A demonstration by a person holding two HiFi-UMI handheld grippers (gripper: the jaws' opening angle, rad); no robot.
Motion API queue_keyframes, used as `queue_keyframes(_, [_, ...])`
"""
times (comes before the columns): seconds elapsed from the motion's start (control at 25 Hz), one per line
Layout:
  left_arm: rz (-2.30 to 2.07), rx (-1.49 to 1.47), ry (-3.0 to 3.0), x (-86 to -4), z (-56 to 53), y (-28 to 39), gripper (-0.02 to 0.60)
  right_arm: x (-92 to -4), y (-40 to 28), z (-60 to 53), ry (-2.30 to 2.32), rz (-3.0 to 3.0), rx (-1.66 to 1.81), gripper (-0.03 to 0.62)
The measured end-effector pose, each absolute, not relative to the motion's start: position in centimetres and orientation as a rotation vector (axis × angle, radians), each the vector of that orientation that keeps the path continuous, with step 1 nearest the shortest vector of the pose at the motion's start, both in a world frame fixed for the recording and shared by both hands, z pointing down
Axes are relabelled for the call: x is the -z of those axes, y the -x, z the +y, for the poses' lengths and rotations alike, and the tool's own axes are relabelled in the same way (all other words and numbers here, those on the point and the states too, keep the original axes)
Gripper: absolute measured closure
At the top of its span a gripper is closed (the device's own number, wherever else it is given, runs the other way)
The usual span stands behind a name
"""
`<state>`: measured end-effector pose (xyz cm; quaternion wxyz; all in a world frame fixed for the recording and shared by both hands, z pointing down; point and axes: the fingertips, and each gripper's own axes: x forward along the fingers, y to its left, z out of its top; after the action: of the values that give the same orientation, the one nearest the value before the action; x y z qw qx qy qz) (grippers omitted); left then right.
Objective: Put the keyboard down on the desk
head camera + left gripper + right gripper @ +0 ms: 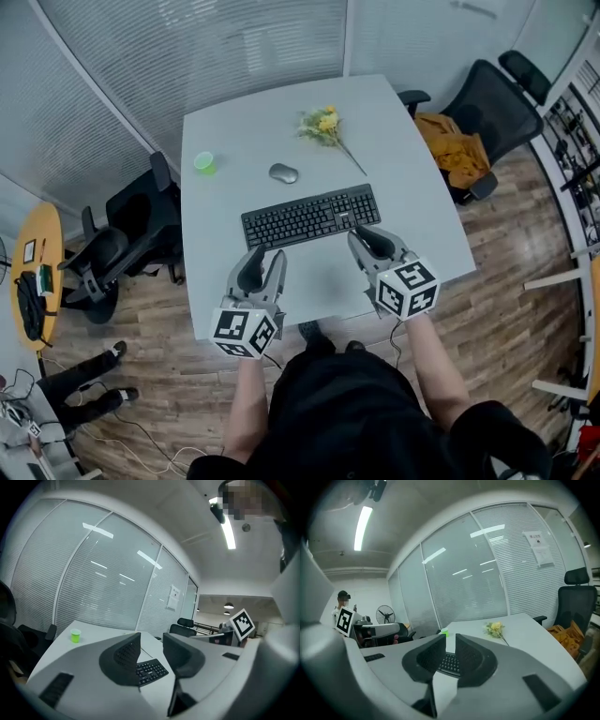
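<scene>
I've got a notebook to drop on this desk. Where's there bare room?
The widest bare patch is the desk's right side, right of the keyboard and flowers. The far left corner behind the green cup is free too. The middle is crowded: the mouse sits between cup and flowers, behind the keyboard.

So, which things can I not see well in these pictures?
The keyboard: in the left gripper view the left claw covers all but one end. In the right gripper view the right claw covers most of it. Its lettering is too small to read in the head view.
The green cup: too small in the head view to tell whether it holds anything.
The paper notice: its print is too small in the right gripper view.
</scene>
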<state>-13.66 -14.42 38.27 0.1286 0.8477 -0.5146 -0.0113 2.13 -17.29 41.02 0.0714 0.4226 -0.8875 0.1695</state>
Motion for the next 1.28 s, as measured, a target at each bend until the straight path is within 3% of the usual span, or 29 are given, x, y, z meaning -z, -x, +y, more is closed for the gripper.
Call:
queue_keyframes(0.24, [-1.512,0.036,-2.481,-36.4,-10.6,10.7,0.464,-37.5,-3.5,-13.4,-1.215,-2.793,-0.459,0.585])
queue_keyframes(0.44, [-1.538,-0.011,-2.509,-35.6,-7.5,7.7,0.545,-35.8,-5.1,-9.7,-1.153,-2.874,-0.418,0.585])
queue_keyframes(0.68, [-1.546,-0.026,-2.52,-35.4,-4.3,4.1,0.575,-35.4,-7.3,-6.0,-1.13,-2.913,-0.419,0.585])
queue_keyframes(1.28, [-1.591,-0.051,-2.533,-35.2,0.0,1.1,0.581,-35.5,-8.7,-0.9,-1.062,-2.897,-0.343,0.588])
